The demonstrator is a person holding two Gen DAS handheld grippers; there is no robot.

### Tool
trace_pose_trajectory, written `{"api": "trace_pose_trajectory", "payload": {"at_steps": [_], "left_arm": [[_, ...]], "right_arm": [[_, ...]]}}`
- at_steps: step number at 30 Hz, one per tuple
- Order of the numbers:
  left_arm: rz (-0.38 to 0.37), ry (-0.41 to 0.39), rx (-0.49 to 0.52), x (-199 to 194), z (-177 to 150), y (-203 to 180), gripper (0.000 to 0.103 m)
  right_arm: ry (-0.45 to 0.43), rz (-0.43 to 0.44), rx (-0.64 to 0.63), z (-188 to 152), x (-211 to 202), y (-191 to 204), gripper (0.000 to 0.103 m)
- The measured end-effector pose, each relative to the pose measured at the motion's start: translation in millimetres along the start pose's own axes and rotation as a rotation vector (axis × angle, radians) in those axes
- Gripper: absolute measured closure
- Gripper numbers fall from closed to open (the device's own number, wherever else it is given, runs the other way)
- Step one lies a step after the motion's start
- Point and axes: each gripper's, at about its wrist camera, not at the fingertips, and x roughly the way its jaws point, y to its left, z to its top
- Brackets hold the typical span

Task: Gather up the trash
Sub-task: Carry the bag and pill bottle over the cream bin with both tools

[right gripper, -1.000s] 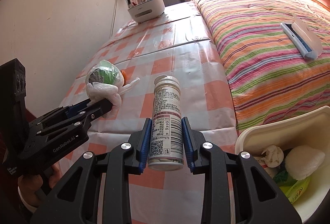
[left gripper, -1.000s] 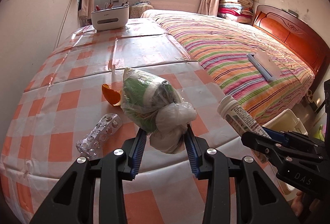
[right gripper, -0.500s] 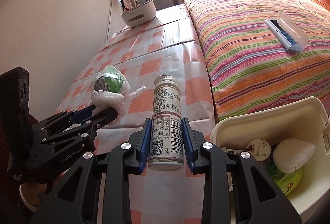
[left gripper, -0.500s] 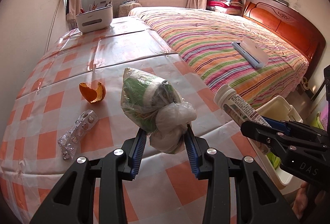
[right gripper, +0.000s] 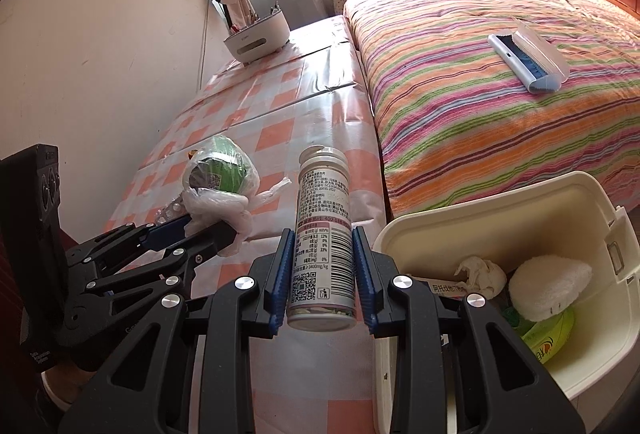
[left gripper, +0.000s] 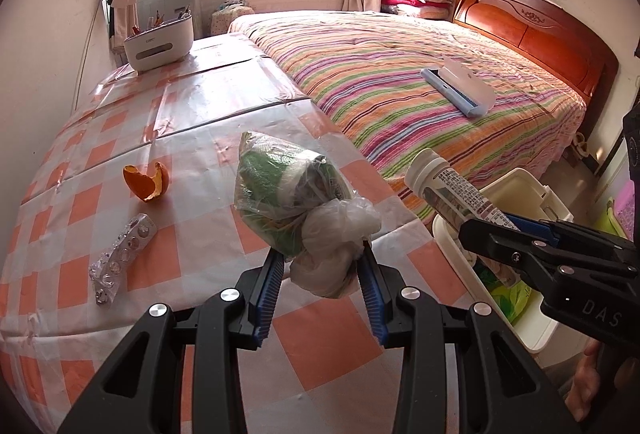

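My left gripper [left gripper: 322, 274] is shut on a knotted clear plastic bag of green and white trash [left gripper: 292, 194], held above the checked table's front edge; the bag also shows in the right wrist view [right gripper: 218, 182]. My right gripper [right gripper: 322, 274] is shut on a white labelled pill bottle [right gripper: 324, 234], held upright beside the cream trash bin [right gripper: 580, 218]. The bottle [left gripper: 448, 186] shows over the bin [left gripper: 520, 190] in the left wrist view. An orange peel [left gripper: 146, 180] and an empty blister pack [left gripper: 120, 258] lie on the table.
The bin holds a crumpled tissue [right gripper: 480, 270], a white pad [right gripper: 548, 282] and green packaging. A white desk organiser [left gripper: 158, 42] stands at the table's far end. A striped bed [left gripper: 420, 94] with a blue lint brush [left gripper: 458, 86] lies to the right.
Both grippers have pulled back from the table and shifted right with their loads. The bin now fills more of the right wrist view; the bottle has come over the bin.
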Motion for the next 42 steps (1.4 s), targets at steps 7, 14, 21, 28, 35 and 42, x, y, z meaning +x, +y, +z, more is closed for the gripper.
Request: {"api": "trace_pose_trajectory", "payload": {"at_steps": [7,14,21,28,35,42], "left_arm": [[-0.016,0.011,0.021,2,-1,-13,0.066],[-0.034,0.016,0.038,2,-3,-28,0.066],[-0.051,0.022,0.062,2,-6,-44,0.066],[-0.074,0.030,0.073,3,-5,-56,0.066],[-0.092,0.033,0.098,3,-6,-74,0.066],[-0.122,0.040,0.113,5,-8,-94,0.066]], "right_arm": [[-0.011,-0.006,0.015,-2,-8,-8,0.075],[-0.031,-0.016,0.037,-3,-19,-20,0.075],[-0.045,-0.032,0.065,-6,-28,-35,0.075],[-0.060,-0.042,0.084,-8,-35,-46,0.075],[-0.084,-0.055,0.102,-9,-46,-58,0.075],[-0.098,-0.070,0.135,-14,-57,-76,0.075]]}}
